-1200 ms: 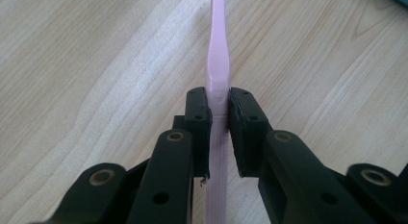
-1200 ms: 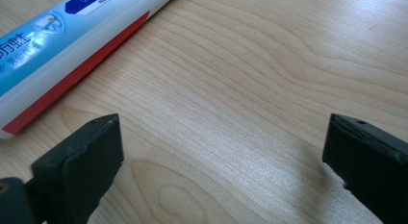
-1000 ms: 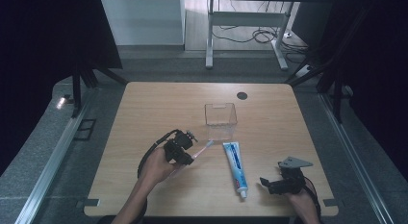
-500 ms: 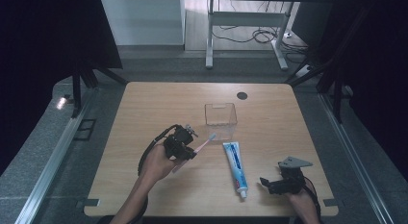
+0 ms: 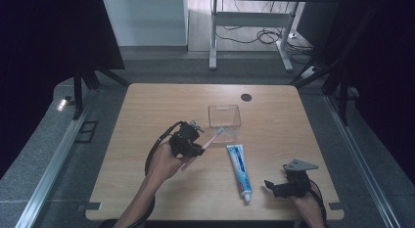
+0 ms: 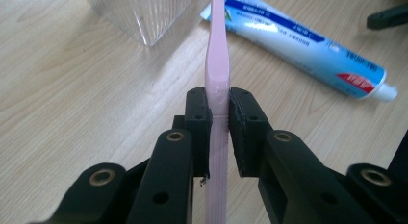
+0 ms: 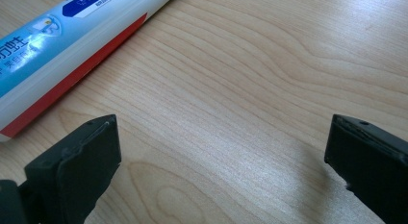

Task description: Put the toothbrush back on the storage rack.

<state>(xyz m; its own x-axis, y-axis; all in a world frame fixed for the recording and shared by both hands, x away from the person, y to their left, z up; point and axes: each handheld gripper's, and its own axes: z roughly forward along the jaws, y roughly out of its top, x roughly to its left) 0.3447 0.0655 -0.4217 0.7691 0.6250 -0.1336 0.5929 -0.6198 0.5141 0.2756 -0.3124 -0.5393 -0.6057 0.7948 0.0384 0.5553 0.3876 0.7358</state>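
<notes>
My left gripper is shut on a pink toothbrush, held above the table with its head pointing at a clear plastic box. The brush tip hovers at the box's near left corner. A blue and white toothpaste tube lies on the wood, cap toward the front edge. My right gripper rests low at the front right, open, jaws wide apart over bare wood just right of the tube.
The wooden table has a dark round hole at its far middle. A metal desk frame and cables stand on the floor beyond the table. Dark curtains hang at both sides.
My left gripper has carried the toothbrush up and to the right, toward the clear box. The right gripper has stayed in place.
</notes>
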